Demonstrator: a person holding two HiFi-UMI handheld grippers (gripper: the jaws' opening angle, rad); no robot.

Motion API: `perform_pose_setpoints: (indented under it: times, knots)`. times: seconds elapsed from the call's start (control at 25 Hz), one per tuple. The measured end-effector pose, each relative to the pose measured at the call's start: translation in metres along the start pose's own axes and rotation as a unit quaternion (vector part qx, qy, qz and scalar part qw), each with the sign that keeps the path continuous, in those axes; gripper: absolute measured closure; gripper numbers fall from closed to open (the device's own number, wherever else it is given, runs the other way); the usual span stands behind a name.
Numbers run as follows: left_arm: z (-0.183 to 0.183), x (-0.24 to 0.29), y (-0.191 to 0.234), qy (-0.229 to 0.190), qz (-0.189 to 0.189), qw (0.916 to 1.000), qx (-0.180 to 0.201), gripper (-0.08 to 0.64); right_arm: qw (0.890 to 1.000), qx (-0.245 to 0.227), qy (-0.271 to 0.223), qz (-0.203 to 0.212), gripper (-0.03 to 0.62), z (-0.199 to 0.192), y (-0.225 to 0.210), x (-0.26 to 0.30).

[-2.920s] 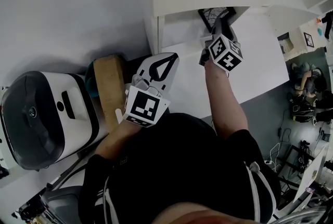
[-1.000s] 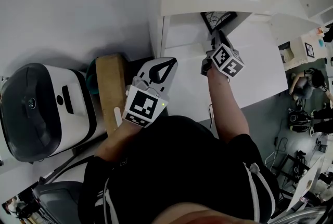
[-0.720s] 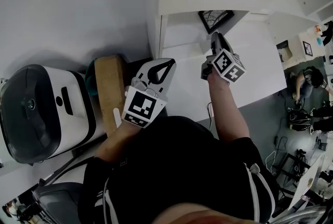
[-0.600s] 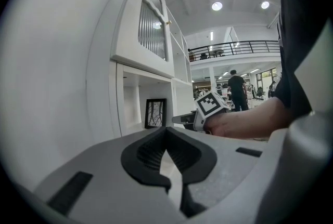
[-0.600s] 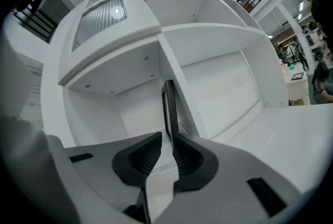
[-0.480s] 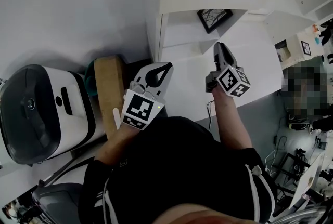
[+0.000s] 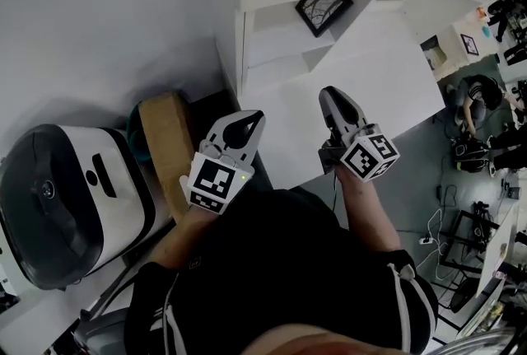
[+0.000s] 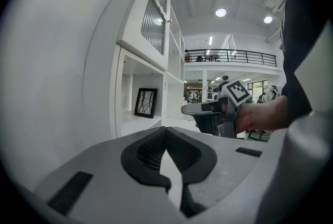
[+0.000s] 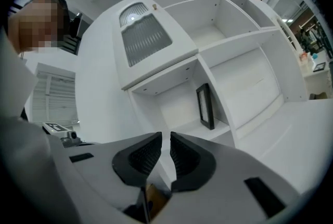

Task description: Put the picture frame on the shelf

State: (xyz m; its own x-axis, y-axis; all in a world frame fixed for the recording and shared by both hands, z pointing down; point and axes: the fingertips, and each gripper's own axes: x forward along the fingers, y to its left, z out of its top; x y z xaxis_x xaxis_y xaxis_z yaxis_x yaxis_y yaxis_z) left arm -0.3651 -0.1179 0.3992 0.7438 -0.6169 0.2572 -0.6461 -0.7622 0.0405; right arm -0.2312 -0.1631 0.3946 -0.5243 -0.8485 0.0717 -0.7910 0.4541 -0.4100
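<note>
White shelving (image 7: 276, 57) fills the background. At far left sits a black-and-white domed machine (image 7: 70, 201), then a tan wooden block (image 7: 165, 139). The left gripper (image 7: 247, 119), jaws pressed together, and the right gripper (image 7: 332, 95), jaws slightly parted and empty, point shelfward, well apart from the black-framed picture (image 7: 324, 13) standing in its open cubby.

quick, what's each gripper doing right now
left gripper: closed, jaw tips together, holding nothing
right gripper: slightly open, narrow gap, nothing between the jaws
</note>
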Motion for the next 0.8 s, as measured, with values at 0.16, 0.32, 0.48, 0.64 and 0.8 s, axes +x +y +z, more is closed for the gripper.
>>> perform_pose_setpoints:
  times: [0.16, 0.32, 0.48, 0.64, 0.8]
  knots:
    - [-0.005, -0.006, -0.009, -0.001, -0.016, 0.9998, 0.008, 0.554, 1.0, -0.025, -0.004, 0.014, 0.532, -0.003, 0.032, -0.012]
    - [0.003, -0.019, -0.023, -0.014, -0.003, 0.9999, 0.005, 0.554, 0.998, -0.048, -0.007, 0.045, 0.534, -0.003, 0.056, -0.035]
    - [0.016, -0.029, -0.037, -0.018, 0.024, 0.9995, 0.007, 0.554, 0.995, -0.057, -0.007, 0.084, 0.558, 0.002, 0.07, -0.064]
    - [0.033, -0.036, -0.048, -0.026, 0.05, 0.9984, 0.007, 0.554, 0.99, -0.084, 0.006, 0.114, 0.572, 0.005, 0.075, -0.085]
    - [0.038, -0.034, -0.059, -0.03, 0.064, 0.9975, 0.0, 0.554, 0.985, -0.101, -0.002, 0.141, 0.572, 0.015, 0.085, -0.099]
